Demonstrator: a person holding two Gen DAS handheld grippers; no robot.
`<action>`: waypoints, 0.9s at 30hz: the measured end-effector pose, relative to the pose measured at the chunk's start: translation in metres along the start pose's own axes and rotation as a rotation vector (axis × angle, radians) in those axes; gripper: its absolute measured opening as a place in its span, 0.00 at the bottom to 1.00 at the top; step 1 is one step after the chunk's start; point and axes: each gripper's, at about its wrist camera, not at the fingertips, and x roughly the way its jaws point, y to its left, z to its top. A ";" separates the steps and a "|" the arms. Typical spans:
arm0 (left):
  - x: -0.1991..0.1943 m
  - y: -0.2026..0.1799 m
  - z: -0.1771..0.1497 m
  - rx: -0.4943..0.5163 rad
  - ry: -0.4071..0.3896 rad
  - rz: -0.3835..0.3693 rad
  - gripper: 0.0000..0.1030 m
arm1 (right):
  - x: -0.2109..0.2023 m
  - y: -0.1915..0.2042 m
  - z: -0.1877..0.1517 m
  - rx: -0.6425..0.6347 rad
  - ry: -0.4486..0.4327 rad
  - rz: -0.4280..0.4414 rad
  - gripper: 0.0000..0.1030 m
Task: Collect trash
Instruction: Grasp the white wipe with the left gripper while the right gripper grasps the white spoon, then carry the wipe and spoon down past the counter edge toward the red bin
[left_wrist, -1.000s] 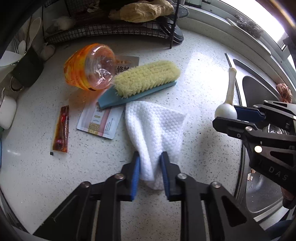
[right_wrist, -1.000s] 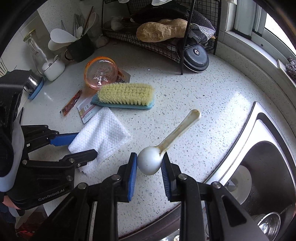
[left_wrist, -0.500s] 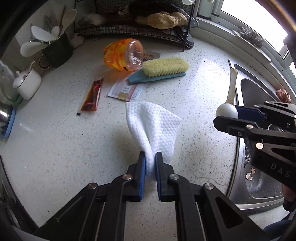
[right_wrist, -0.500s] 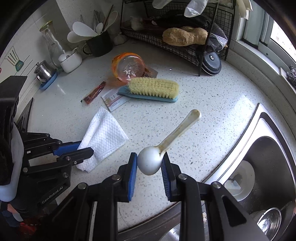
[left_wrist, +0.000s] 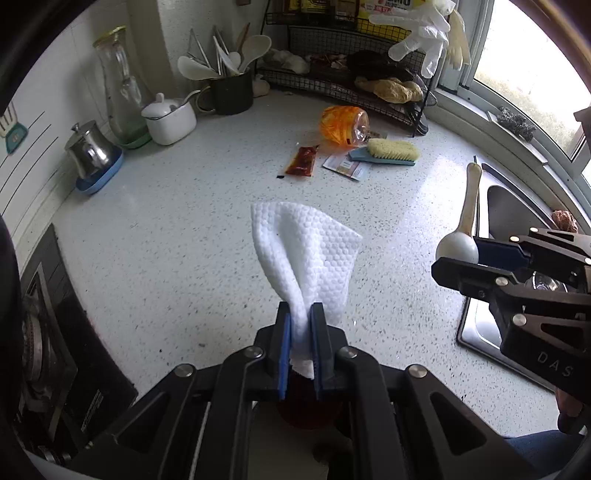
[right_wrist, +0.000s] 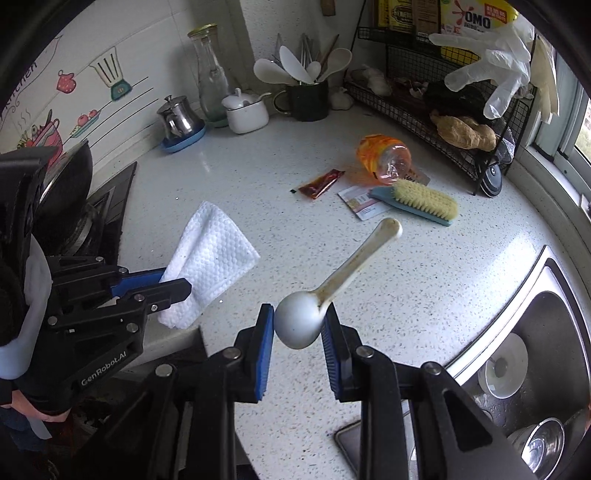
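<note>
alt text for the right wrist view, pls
The right gripper clamps the bowl of a white plastic spoon above a speckled countertop. At left, the left gripper holds a white wipe; an orange bottle, brush and sauce packet lie behind.

White lettering "GenRobot.AI" runs along the black body of the left hand-held gripper (right_wrist: 168, 286), at the near left of the right wrist view. The right hand-held gripper (left_wrist: 458, 254) carries "DAS", cut off at the frame's edge. Far right, on the top shelf of the wire rack (right_wrist: 436, 62), a box (right_wrist: 476, 16) reads "OMO". On the left wall, a sticker (right_wrist: 22, 79) shows part of the word "Kitchen".
</note>
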 end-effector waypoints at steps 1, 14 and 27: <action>-0.008 0.005 -0.009 -0.012 -0.006 0.009 0.09 | 0.000 0.005 -0.002 -0.010 -0.001 0.006 0.23; -0.075 0.047 -0.132 -0.148 -0.007 0.065 0.09 | -0.025 0.094 -0.066 -0.133 0.018 0.076 0.23; -0.061 0.050 -0.240 -0.225 0.123 0.009 0.09 | 0.001 0.137 -0.139 -0.173 0.149 0.124 0.23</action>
